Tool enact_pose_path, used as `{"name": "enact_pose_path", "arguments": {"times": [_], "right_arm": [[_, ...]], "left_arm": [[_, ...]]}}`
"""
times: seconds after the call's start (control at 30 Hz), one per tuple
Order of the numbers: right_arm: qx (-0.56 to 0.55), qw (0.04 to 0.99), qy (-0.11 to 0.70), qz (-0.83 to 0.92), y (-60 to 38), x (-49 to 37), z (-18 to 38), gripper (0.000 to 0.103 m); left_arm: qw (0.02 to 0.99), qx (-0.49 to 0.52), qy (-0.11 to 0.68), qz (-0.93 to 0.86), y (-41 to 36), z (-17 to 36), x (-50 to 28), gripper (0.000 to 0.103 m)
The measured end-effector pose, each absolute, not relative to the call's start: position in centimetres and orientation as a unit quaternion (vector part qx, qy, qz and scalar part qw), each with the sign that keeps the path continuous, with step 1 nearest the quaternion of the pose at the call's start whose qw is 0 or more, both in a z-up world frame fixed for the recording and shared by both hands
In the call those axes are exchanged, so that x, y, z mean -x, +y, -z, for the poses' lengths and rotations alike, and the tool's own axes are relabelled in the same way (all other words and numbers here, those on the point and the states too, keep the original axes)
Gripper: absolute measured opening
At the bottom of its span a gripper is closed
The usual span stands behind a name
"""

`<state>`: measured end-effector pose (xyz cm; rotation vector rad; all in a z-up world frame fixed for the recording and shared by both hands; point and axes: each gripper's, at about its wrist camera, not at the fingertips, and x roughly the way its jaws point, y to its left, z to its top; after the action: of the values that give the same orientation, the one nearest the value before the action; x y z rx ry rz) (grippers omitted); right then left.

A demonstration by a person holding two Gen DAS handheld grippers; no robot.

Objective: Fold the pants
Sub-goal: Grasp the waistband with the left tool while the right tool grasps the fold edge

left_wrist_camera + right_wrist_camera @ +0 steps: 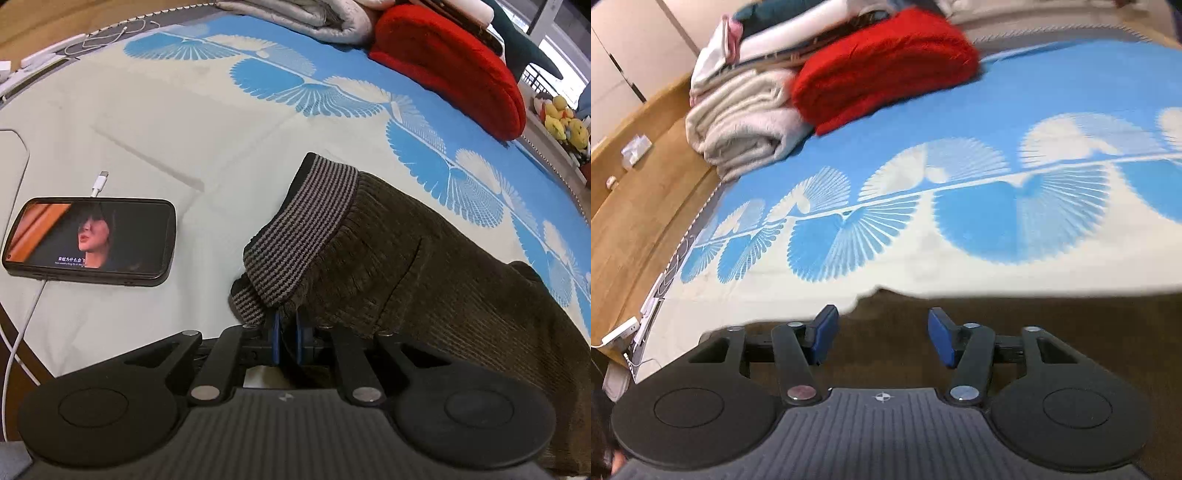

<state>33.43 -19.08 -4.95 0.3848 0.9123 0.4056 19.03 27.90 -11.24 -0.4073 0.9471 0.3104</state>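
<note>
My left gripper [287, 332] is pinched narrow on the one pair of pants [399, 266], its striped cuff [295, 236] lifted at 12 o'clock. My right gripper [882, 334] stands wide over the pants [1052, 332]. One phone [90, 242] lies at 9 o'clock, one red blanket [450, 62] at 1 o'clock.

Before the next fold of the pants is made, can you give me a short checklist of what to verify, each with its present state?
1. Left tool grips the pants: ok, blue pads closed on fabric just under the striped waistband.
2. Right tool grips the pants: not ok, fingers apart over the brown fabric, nothing between them.
3. Phone clear of the cloth: ok, it lies apart, left of the waistband.
4. Charging cable clear: ok, beside the phone.
5. Blanket free ahead of the right tool: ok; the red stack sits far back.
6. Pants flat: cannot tell.
</note>
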Motion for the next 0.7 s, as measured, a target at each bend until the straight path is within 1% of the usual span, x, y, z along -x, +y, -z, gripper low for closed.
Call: {"name": "enact_pose_path", "arguments": {"times": [0.03,0.07,0.17,0.3,0.4,0.43,0.47,0.53,0.6,0.67,0.7], "right_arm": [[-0.181,0.856,0.442,-0.195,-18.1,-35.2,5.7,0.036],[-0.175,0.852,0.453,-0.195,-17.2,-36.8,6.3,0.034],[-0.154,0.839,0.490,-0.178,-14.3,-41.0,9.9,0.033],[-0.156,0.802,0.539,-0.204,-11.9,-43.3,13.8,0.034],[-0.143,0.804,0.534,-0.219,-11.5,-43.2,14.7,0.034],[-0.143,0.806,0.531,-0.218,-11.5,-43.2,14.8,0.028],[-0.143,0.810,0.528,-0.212,-11.5,-43.3,15.0,0.007],[-0.127,0.814,0.523,-0.218,-10.6,-43.3,15.1,0.006],[-0.083,0.830,0.504,-0.225,-9.2,-42.7,14.5,0.005],[-0.098,0.843,0.477,-0.229,-9.3,-42.5,13.0,0.004],[-0.115,0.851,0.461,-0.225,-9.8,-42.5,12.3,0.000]], "left_arm": [[0.858,0.196,0.451,-0.146,28.0,11.3,-19.0,0.009],[0.858,0.199,0.451,-0.144,28.1,11.3,-18.9,0.009],[0.857,0.211,0.450,-0.135,28.7,11.6,-18.9,0.009],[0.854,0.228,0.450,-0.127,29.3,11.6,-18.9,0.009],[0.853,0.230,0.450,-0.127,29.4,11.7,-19.0,0.009],[0.853,0.230,0.450,-0.127,29.3,11.7,-19.0,0.009],[0.853,0.229,0.451,-0.127,29.3,11.7,-19.1,0.009],[0.852,0.234,0.450,-0.126,29.4,11.7,-19.0,0.009],[0.851,0.242,0.450,-0.123,29.7,11.7,-18.8,0.009],[0.851,0.244,0.449,-0.122,29.8,11.8,-18.7,0.009],[0.851,0.243,0.449,-0.122,29.8,11.7,-18.7,0.009]]}}
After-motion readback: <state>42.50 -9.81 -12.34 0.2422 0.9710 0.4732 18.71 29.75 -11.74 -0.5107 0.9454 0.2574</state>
